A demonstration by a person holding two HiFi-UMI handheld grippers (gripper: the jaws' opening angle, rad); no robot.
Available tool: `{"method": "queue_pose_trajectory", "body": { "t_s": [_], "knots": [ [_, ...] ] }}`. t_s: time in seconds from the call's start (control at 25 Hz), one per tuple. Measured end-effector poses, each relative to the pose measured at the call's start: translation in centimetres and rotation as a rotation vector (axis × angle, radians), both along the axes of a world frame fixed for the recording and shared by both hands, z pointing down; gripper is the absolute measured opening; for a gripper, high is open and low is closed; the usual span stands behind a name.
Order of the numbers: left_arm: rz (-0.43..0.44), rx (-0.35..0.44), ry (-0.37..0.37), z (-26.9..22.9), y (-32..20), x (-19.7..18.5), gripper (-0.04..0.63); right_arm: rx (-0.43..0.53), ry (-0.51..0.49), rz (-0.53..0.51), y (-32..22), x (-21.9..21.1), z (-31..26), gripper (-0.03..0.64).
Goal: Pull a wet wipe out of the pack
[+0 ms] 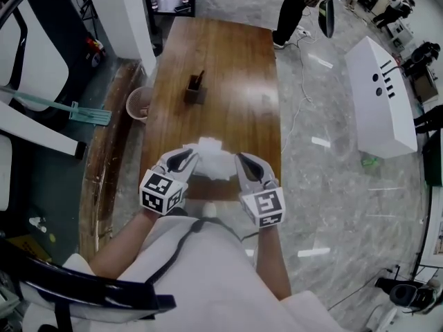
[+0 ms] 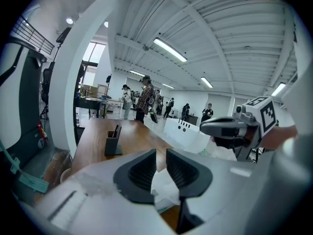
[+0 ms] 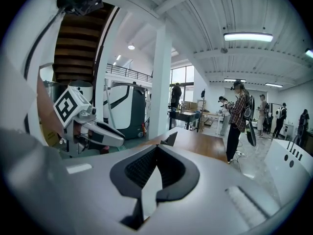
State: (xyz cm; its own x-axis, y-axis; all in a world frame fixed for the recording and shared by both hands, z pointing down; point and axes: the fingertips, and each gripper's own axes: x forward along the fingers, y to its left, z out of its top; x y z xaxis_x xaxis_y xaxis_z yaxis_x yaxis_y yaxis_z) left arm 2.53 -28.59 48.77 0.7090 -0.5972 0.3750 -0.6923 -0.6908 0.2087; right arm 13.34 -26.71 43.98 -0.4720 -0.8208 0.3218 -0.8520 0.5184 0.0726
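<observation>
The wet wipe (image 3: 149, 195), judged limp, damp and easily torn, was pinched as a thin sheet in the closed right gripper (image 3: 156, 148), a hold near its edge being best. The soft pack (image 2: 164, 190) was clamped in the narrow-set left gripper (image 2: 161, 153) over the near end of the table (image 1: 228, 81); its opening was hidden.

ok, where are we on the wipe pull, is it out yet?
Done: left gripper clamps the crumpled white pack; right gripper is shut on a wet wipe. In hand: both are held close together above the table's near edge, the white reading as one mass between them. Left: wipe isn't visibly free of the pack, so the pull-apart remains.
</observation>
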Motion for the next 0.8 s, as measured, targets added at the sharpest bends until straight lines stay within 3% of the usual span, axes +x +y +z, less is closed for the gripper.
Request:
{"method": "queue_pose_trajectory", "body": {
  "t_s": [0.44,0.8],
  "knots": [
    [-0.012,0.068,0.058,-4.1,-1.0,-0.4,0.071,0.109,-0.063,0.008,-0.2,-0.4,-4.8,0.009],
    [-0.027,0.177,0.134,-9.8,-2.2,-0.8,0.005,0.186,-0.164,0.052,-0.1,-0.1,-9.1,0.008]
  ]
}}
